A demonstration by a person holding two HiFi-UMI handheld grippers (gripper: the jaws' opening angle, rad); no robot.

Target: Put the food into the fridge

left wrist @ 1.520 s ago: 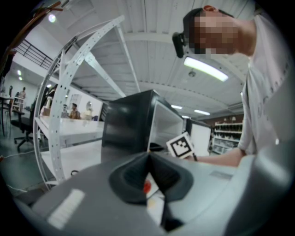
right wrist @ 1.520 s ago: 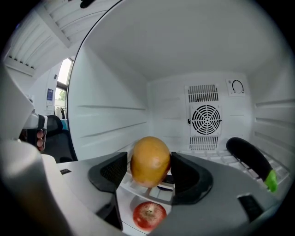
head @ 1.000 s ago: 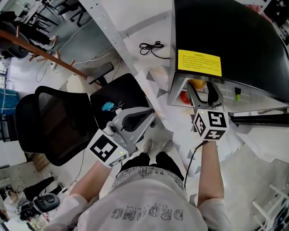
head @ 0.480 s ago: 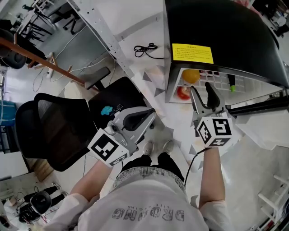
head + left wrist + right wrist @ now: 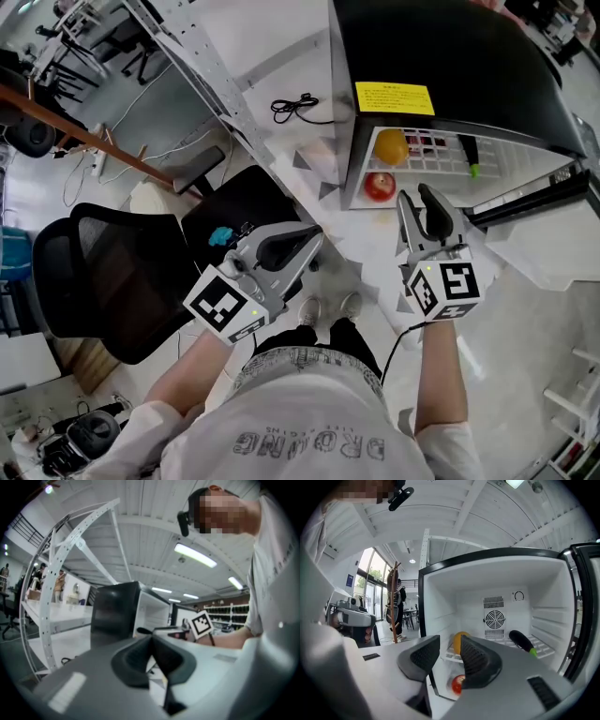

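The orange (image 5: pixel 391 147), apple (image 5: pixel 379 187) and aubergine (image 5: pixel 466 152) are already lodged inside the open fridge (image 5: pixel 450 56), before which the right hand-held gripper (image 5: pixel 415 195), jaws just half-closed on nothing, and the left hand-held gripper (image 5: pixel 309 236), shut and empty, are held, so only closing the door seems left

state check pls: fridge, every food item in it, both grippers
fridge: door open
orange: on the wire shelf, left side
eggplant: lying on the same shelf, right side
apple: on the fridge bottom, below the shelf
left gripper: shut, empty
right gripper: outside the fridge, jaws apart after just closing partway, nothing between them
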